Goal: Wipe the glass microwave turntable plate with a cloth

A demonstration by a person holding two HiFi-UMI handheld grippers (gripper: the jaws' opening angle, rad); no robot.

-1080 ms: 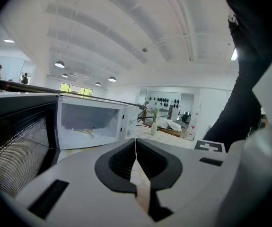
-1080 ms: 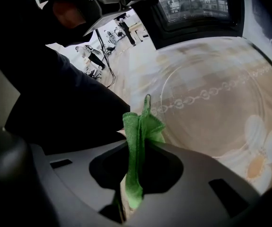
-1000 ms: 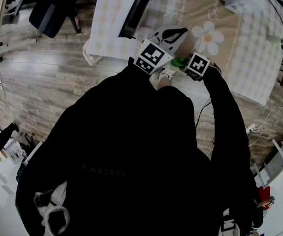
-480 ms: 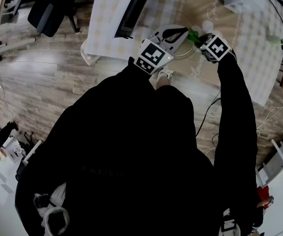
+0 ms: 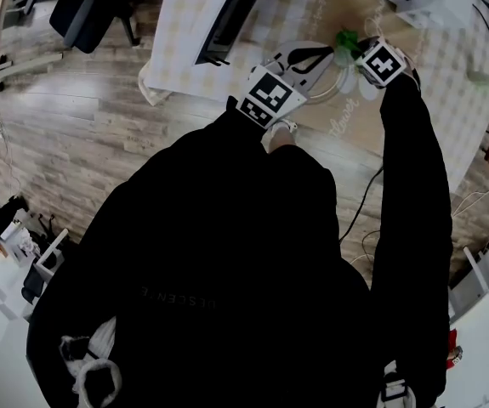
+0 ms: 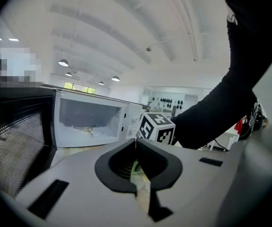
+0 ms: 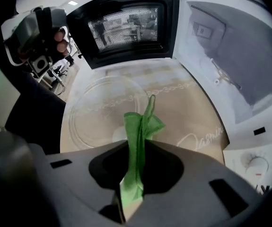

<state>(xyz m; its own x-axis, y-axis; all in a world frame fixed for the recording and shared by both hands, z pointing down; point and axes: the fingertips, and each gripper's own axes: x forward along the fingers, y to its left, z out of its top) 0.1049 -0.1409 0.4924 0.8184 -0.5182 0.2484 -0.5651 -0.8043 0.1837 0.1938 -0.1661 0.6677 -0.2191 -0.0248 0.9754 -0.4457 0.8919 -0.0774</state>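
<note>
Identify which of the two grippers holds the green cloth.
The right gripper: the green cloth is pinched between its jaws, by the glass turntable plate.

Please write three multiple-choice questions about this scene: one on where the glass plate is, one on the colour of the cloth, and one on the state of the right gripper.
1. Where is the glass plate?
A) on the tablecloth in front of the open microwave
B) inside the microwave
C) on the floor

2. What colour is the cloth?
A) blue
B) green
C) white

3. What is the state of the right gripper?
A) open and empty
B) shut on the plate
C) shut on the cloth

Answers:
1 A, the right gripper view shows it on the tablecloth, outside the oven.
2 B, it is bright green in both views.
3 C, the jaws pinch the cloth.
</note>
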